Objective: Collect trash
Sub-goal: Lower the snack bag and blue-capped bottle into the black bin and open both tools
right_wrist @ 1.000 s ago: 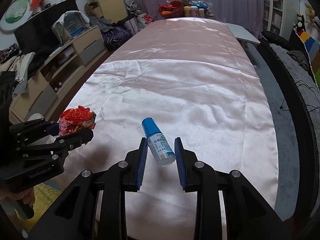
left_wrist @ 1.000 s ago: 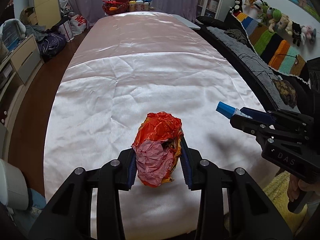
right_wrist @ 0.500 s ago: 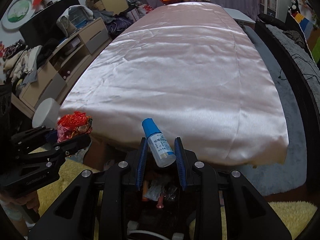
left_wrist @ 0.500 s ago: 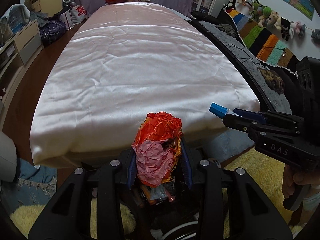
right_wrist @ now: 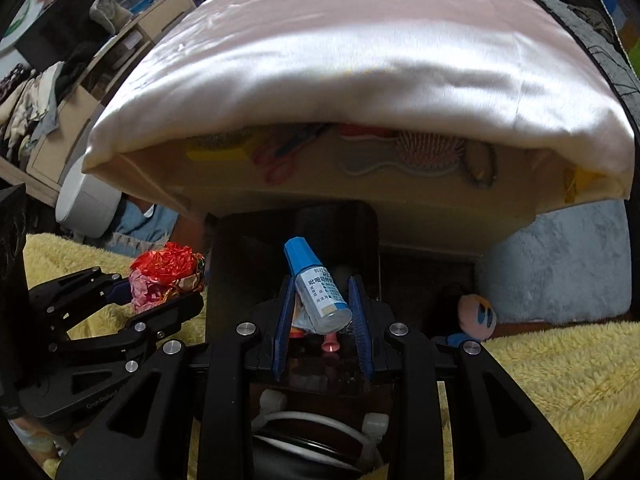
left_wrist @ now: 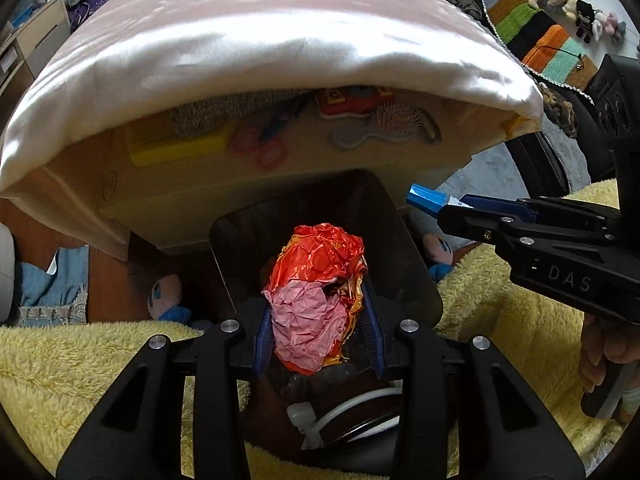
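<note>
Below the table's end, a dark square-mouthed bin holds white tubing and small scraps. Above its opening, the left gripper clamps a crumpled foil wrapper, glossy orange over creased pink. Alongside, the right gripper pinches a small clear plastic bottle with a tapered blue cap. Fluffy yellow rug surrounds the bin; shiny pink satin drapes the table.

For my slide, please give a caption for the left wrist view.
Left gripper holds crumpled wrapper over black bin.
</note>
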Action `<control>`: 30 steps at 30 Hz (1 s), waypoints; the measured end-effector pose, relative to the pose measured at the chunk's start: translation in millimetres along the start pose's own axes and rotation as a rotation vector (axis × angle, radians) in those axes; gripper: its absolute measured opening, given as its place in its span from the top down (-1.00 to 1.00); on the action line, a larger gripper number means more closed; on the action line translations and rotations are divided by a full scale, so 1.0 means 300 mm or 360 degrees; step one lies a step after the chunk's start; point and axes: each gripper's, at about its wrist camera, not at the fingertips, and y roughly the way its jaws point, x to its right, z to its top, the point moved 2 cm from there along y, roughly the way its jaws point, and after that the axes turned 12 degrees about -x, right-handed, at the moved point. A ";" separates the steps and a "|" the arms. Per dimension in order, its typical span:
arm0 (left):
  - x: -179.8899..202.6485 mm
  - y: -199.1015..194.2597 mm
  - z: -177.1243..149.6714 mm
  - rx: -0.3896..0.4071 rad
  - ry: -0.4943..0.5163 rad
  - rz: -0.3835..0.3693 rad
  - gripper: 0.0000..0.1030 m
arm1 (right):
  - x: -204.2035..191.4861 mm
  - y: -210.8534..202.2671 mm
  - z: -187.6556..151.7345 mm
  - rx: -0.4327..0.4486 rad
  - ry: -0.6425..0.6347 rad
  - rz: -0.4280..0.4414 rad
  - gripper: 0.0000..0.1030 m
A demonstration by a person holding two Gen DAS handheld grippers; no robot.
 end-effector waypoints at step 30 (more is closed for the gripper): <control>-0.033 -0.528 0.172 0.0651 -0.0105 0.0275 -0.85 | 0.042 -0.540 0.144 0.0734 0.0142 -0.0276 -0.94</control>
